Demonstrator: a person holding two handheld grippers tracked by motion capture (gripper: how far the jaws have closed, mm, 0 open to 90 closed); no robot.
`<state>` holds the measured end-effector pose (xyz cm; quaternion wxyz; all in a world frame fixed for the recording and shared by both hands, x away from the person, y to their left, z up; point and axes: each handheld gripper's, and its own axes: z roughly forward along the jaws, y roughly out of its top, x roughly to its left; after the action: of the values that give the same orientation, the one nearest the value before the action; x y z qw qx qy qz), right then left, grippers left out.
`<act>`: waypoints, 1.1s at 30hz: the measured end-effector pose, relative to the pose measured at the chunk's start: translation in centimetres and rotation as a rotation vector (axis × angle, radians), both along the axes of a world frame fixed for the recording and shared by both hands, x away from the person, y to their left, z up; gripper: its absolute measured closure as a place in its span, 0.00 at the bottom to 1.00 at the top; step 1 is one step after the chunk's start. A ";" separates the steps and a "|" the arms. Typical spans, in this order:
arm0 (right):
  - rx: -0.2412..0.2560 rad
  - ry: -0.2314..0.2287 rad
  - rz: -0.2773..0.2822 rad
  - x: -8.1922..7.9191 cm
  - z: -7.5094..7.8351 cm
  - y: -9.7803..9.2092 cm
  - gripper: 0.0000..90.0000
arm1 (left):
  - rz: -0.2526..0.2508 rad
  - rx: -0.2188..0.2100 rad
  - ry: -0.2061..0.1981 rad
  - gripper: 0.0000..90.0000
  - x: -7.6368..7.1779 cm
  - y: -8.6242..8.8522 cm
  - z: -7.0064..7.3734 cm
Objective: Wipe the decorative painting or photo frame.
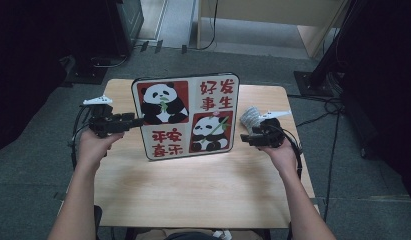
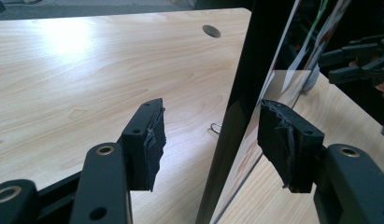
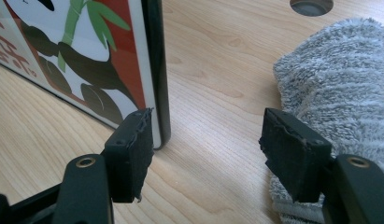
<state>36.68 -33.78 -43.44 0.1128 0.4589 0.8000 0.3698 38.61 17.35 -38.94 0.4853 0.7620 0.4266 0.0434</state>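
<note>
Panel (image 1: 188,116) upright, between wide-jawed left gripper (image 2: 210,140) and right gripper (image 3: 206,154) | towel (image 3: 339,88) beside right, perhaps touching

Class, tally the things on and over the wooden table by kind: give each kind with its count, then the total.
Panda picture boards: 1
Grey towels: 1
Hand-held grippers: 2, the left gripper and the right gripper
Total: 4
</note>
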 end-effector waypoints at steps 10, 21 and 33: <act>0.010 -0.001 -0.008 0.1 0.0 -0.6 0.39 | 0.007 0.008 0.007 0.45 0.2 -0.1 -0.2; 0.004 0.001 -0.001 0.1 -0.1 -0.5 0.39 | 0.003 0.013 -0.004 0.44 -0.1 0.1 0.0; 0.017 0.002 -0.015 0.2 -0.4 -0.8 0.38 | -0.043 0.064 -0.012 0.40 -0.5 0.7 0.1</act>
<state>36.89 -34.62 -43.80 0.1109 0.4661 0.7936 0.3750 38.10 18.00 -38.86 0.4641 0.7858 0.4055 0.0511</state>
